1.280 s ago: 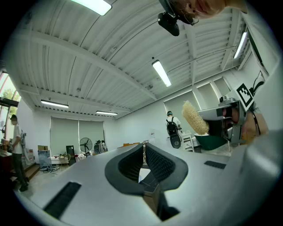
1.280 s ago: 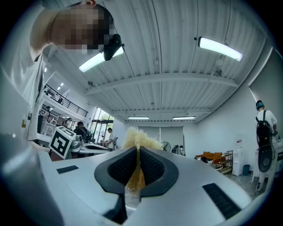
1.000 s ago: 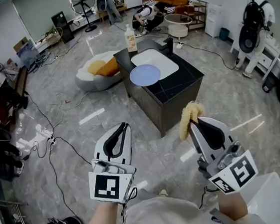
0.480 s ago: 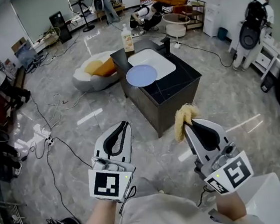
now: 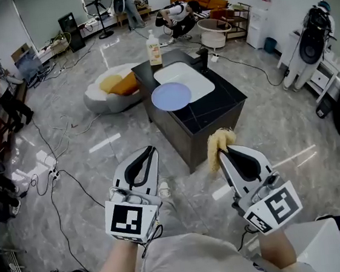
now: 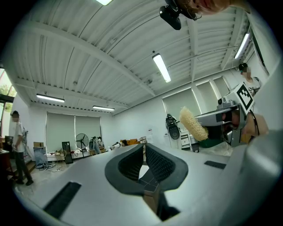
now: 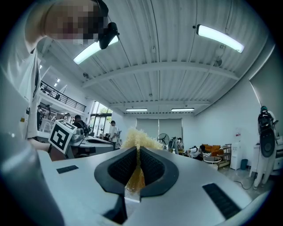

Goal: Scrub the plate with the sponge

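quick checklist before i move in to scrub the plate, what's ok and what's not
1. Sponge gripped: ok. The right gripper is shut on the sponge, which sticks out past the jaw tips.
2. Left gripper free: ok. Its jaws are together with nothing between them.
3. Plate reachable from above: ok. It lies face up on the black table, nothing on it.
4. Grippers at the plate: not ok. Both hang over the floor, short of the table.
5. Plate lying flat: cannot tell. It sits against the white basin and may overlap its rim.
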Motion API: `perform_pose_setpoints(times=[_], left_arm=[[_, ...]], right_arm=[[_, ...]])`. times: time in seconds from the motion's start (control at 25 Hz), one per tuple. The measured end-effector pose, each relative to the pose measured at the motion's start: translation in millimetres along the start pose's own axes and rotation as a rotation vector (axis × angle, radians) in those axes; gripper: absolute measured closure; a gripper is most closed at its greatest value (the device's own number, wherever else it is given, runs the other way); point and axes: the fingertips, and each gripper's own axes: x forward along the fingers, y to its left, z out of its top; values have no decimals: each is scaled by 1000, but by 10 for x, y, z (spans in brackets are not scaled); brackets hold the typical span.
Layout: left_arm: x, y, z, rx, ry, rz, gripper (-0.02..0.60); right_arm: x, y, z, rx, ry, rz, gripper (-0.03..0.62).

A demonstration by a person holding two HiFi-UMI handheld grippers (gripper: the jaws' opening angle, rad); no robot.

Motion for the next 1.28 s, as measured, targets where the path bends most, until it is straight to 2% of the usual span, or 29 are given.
perform_pose_setpoints(times=[0.16,0.36,0.56,0.92,1.28], left_arm=[[341,217,-192,-11,18,-22,548],[801,615,-452,7,76,-65,549],[1357,1170,-795,-72,143,-80,548],[2415,1981,-1694,-127,324,-150,548],[3449,2604,-2604,-283,475,-235,545]], right_arm=[[421,-119,-200,-39,42,19,549],[1004,-362,-418,-8,97,16,549],[1663,-671,-667,42,160,-6,549],[2928,-1272,-1446,167,325,-30,549],[3910,-1782,-2160,325,486,-74,549]])
